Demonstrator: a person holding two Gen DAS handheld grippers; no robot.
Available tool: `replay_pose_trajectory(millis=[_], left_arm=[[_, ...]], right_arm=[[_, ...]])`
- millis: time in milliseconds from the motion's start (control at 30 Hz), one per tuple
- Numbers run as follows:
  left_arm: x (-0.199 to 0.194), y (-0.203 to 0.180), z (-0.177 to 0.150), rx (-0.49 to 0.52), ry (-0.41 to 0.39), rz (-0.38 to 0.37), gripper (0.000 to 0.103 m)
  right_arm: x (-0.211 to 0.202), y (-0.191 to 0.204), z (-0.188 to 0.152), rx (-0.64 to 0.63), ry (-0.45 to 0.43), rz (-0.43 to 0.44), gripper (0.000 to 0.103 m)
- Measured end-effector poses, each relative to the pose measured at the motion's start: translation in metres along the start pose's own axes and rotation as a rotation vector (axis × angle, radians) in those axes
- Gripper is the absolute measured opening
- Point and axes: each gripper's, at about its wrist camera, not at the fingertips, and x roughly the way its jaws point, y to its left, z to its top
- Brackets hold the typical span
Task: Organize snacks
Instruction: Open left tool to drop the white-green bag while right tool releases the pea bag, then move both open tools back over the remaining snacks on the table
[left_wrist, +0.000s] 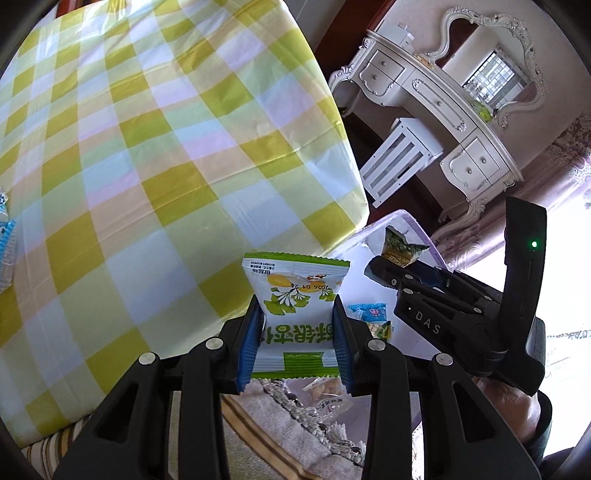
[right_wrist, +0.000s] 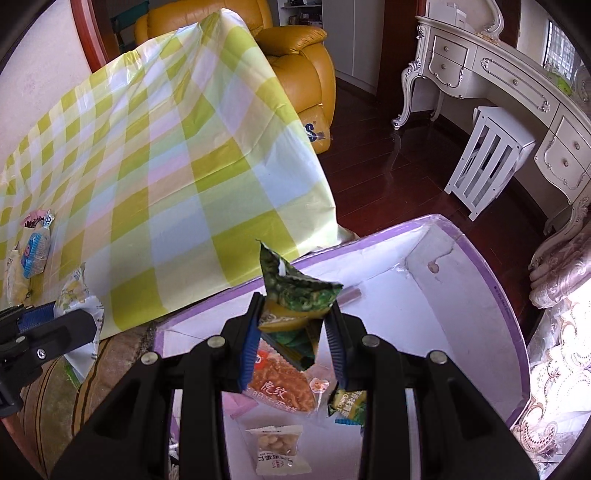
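Two claws, one packet apiece: the left claw (left_wrist: 299, 332) clamps a white-and-green snack packet (left_wrist: 295, 295) between its blue pads, held just past the edge of the checked-cloth counter (left_wrist: 147, 147), while the right claw (right_wrist: 293, 332) pinches a crumpled dark green packet (right_wrist: 295, 291) above the purple-rimmed white box (right_wrist: 461, 295). Below the right claw, four snacks lie loose in the box: an orange packet (right_wrist: 284, 387), a clear nut packet (right_wrist: 277, 446), a lollipop (right_wrist: 319, 384) and a green-and-yellow packet (right_wrist: 351, 404), this last partly hidden behind a finger. Far to the claw's left, a cluster of packets (right_wrist: 33, 251) rests on the counter, overlapping and too small to count.
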Motion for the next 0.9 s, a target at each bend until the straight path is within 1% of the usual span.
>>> replay_pose_trajectory(millis=[167,267,333,367,400,433,467,567,633,767,833,900], left_arm=[[0.024,-0.015,0.002,0.013,0.065,-0.026,0.035],[0.032,-0.016,0.002,0.002,0.087,-0.049,0.036],[0.035,-0.015,0.004,-0.011,0.1,-0.052,0.038],[0.036,-0.013,0.004,-0.017,0.1,-0.056,0.04],[0.036,-0.013,0.004,-0.021,0.099,-0.058,0.042],[0.036,-0.012,0.004,-0.023,0.097,-0.06,0.044],[0.035,-0.012,0.004,-0.023,0.094,-0.061,0.047],[0.033,-0.012,0.005,-0.025,0.083,-0.058,0.048],[0.032,-0.009,0.005,-0.031,0.076,-0.054,0.048],[0.029,-0.005,0.006,-0.039,0.059,-0.047,0.049],[0.026,-0.004,0.006,-0.04,0.051,-0.046,0.049],[0.023,-0.003,0.006,-0.037,0.042,-0.04,0.049]], right_arm=[[0.008,-0.02,-0.001,0.033,0.009,-0.017,0.033],[0.011,-0.026,0.001,0.04,0.012,-0.015,0.034],[0.012,-0.028,0.002,0.052,0.008,-0.022,0.035],[0.013,-0.028,0.003,0.055,0.011,-0.019,0.038],[0.013,-0.028,0.003,0.056,0.012,-0.018,0.047],[0.013,-0.028,0.003,0.056,0.01,-0.019,0.058],[0.012,-0.027,0.003,0.056,0.006,-0.021,0.061],[0.011,-0.027,0.004,0.06,0.004,-0.026,0.062],[0.009,-0.027,0.005,0.065,0.0,-0.032,0.067],[0.006,-0.026,0.007,0.06,-0.006,-0.035,0.071],[0.004,-0.022,0.008,0.054,-0.011,-0.034,0.076],[0.003,-0.018,0.009,0.047,-0.013,-0.031,0.076]])
